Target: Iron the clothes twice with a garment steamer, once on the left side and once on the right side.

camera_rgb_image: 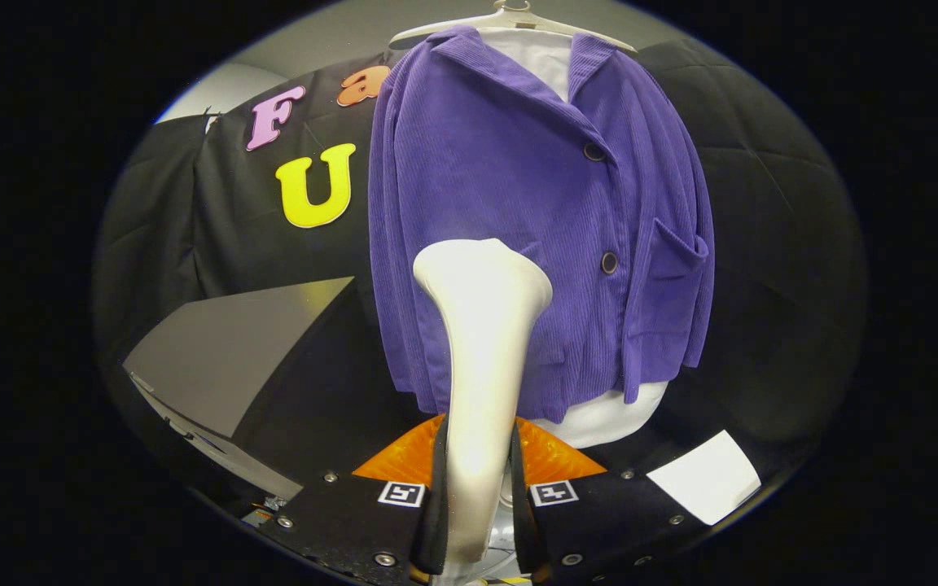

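A purple corduroy jacket (518,203) hangs on a white hanger (510,20) over a white shirt (546,53), straight ahead of me. My gripper (477,488) is shut on the handle of a cream garment steamer (481,325). The steamer rises upright from between the fingers, and its wide head is in front of the jacket's lower left half. I cannot tell whether the head touches the cloth. Two dark buttons run down the jacket's front, with a patch pocket (672,260) to their right.
A grey slanted board (233,350) stands to the left of the jacket. An orange surface (554,460) lies just beyond the fingers, under the jacket's hem. A white sheet (705,476) lies to the right of the fingers. Black cloth walls the booth behind.
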The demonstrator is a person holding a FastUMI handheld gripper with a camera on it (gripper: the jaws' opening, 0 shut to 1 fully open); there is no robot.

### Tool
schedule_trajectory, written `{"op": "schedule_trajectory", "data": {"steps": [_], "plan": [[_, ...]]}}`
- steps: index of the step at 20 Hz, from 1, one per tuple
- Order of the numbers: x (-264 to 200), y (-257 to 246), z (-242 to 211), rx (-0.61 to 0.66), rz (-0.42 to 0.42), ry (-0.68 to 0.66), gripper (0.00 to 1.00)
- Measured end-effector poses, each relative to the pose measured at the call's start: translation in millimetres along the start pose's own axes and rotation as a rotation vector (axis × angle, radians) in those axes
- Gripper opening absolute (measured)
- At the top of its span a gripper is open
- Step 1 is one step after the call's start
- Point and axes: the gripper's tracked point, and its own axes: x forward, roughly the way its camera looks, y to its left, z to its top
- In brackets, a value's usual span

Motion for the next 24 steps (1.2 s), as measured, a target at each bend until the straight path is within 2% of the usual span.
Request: {"op": "schedule_trajectory", "data": {"steps": [16, 20, 24], "plan": [[70, 16, -87, 0.054, -0.049, 0.195, 0.33], [58, 19, -92, 0.066, -0.037, 0.185, 0.33], [19, 13, -68, 0.068, -0.019, 0.110, 0.33]]}}
